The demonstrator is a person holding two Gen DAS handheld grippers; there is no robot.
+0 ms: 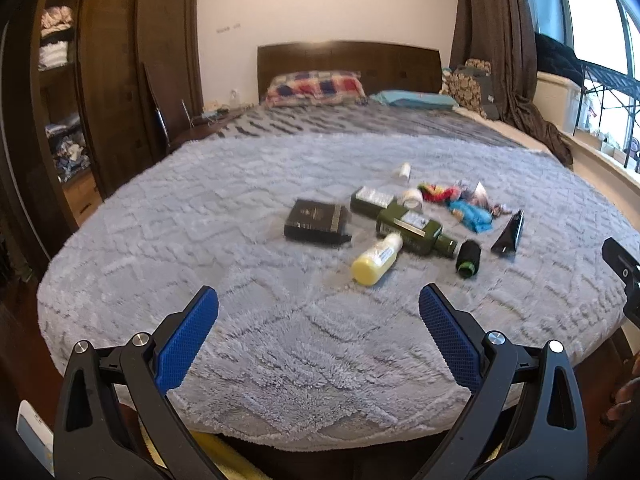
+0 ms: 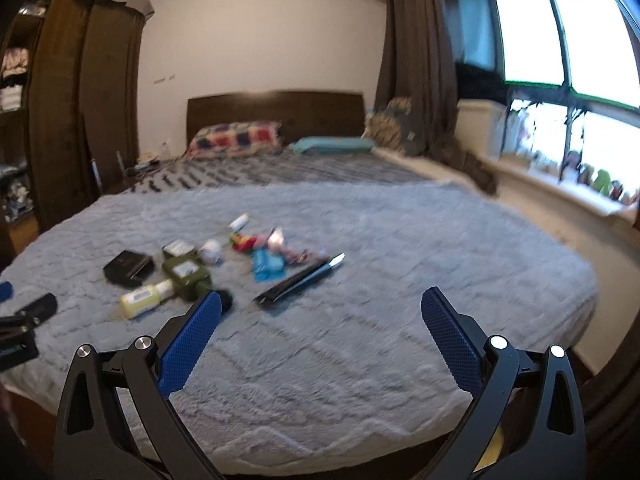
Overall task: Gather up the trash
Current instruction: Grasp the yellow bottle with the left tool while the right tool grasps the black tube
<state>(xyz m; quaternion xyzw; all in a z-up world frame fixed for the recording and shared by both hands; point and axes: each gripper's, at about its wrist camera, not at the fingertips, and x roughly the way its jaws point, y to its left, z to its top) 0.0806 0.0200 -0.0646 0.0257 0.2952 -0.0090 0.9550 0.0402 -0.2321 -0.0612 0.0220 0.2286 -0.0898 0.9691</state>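
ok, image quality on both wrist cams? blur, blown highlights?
Left wrist: fairly sharp on the yellow bottle and green bottle; window clipped white. Right wrist: motion-blurred throughout, black tube smeared, window blown out. Both show fisheye bending at the bed edges.

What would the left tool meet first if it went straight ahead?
Probably the yellow bottle, the nearest item between the open left tool's fingers, lying on the grey blanket; depth is unclear.
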